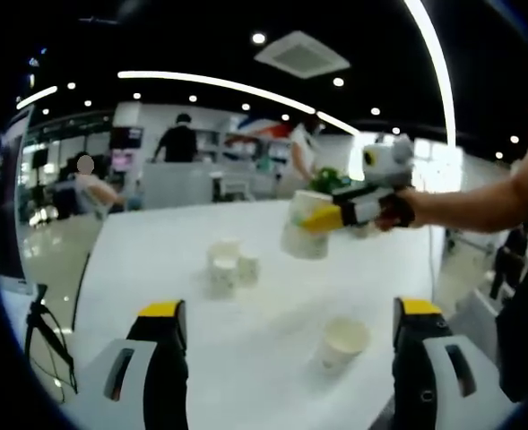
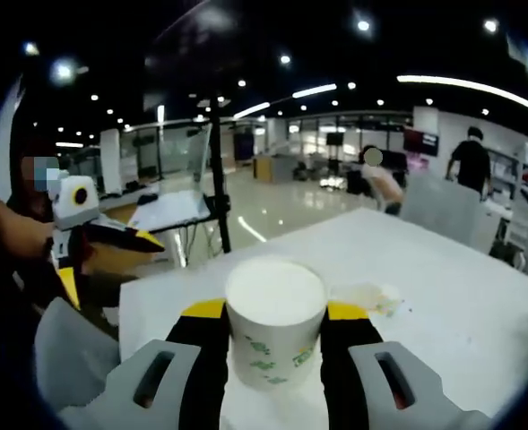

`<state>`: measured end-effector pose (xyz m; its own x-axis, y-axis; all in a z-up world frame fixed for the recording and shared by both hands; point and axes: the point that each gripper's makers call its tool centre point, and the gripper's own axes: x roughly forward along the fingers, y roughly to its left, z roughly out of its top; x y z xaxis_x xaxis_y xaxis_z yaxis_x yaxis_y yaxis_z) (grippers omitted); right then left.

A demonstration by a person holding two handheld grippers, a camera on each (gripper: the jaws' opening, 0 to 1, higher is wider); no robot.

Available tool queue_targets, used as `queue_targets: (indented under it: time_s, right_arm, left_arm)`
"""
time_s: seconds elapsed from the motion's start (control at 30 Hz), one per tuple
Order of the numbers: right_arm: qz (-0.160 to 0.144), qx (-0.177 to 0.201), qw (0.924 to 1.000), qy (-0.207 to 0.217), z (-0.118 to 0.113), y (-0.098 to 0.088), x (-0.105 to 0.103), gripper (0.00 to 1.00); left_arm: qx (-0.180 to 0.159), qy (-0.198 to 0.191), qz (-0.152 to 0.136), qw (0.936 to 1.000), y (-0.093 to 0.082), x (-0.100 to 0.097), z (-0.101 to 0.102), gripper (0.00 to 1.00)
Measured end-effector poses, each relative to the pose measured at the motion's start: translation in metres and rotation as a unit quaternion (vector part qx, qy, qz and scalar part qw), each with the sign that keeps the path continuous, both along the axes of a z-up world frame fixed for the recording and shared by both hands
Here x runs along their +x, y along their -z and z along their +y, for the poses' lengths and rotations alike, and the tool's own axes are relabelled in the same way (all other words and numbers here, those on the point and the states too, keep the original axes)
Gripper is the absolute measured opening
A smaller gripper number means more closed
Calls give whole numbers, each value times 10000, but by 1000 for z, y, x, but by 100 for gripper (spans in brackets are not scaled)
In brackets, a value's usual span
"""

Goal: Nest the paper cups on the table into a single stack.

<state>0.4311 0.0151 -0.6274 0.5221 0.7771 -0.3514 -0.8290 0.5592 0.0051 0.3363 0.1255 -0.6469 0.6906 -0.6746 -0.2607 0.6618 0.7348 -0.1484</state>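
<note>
bright ceiling lights run over a large open hall, and in front of us lies a white tabletop (image 1: 272,305) that carries the paper cups.

in the left gripper view, we see the left hand-held gripper (image 1: 286,322) rising from the bottom edge, its two yellow-tipped jaws spread wide with nothing between them, hanging above the near part of the tabletop. between those jaws, a little toward the right one, an upright single cup (image 1: 342,343) stands on the surface. farther back, left of centre, stands a small group of cups (image 1: 228,266); it looks like a taller one with a shorter one touching its right side, though the blur keeps us from being sure how many there are. above the far half of the tabletop, the right hand-held gripper (image 1: 322,218) comes in from the right, held by a person's bare arm, and it clasps a held cup (image 1: 304,226) that is tilted and lifted clear of the surface.

in the right gripper view, we see that same held cup (image 2: 275,331) from close by: a white cup with a green printed pattern, mouth facing us, pinched between the two jaws of the right hand-held gripper (image 2: 275,321). at the left edge the left hand-held gripper (image 2: 120,237) appears, its jaws parted.
</note>
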Motion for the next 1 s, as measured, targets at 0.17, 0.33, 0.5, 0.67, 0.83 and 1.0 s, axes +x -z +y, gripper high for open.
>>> queue_targets:
  time_s: [0.17,0.33,0.5,0.67,0.83,1.0]
  right_arm:
    - [13,17,9999,-128,4,-6,-13,37]
    - [17,4,9998,-210,6,-10,-25,37]
    - [40,1,9996,-263,4,-10,-37,37]
    - [90,65,9996,-256,2,-7,-47,37]
    - [35,140,9995,-283,2,-8,-58,37]
    - [-151,239,9979,-587,8,-12,-74,37]
  left_arm:
    - [-92,60,23,9999,-1,-1,-7,93]
    - [-205,148,89,9996,1,-1,-16,92]
    - [-216,291,101,9993,3,-3,-29,90]
    - [-211,456,164,9986,9,-6,-41,88]
    - [-229,582,236,9978,12,-10,-49,85]
    - [-256,676,277,9970,14,-14,-54,81]
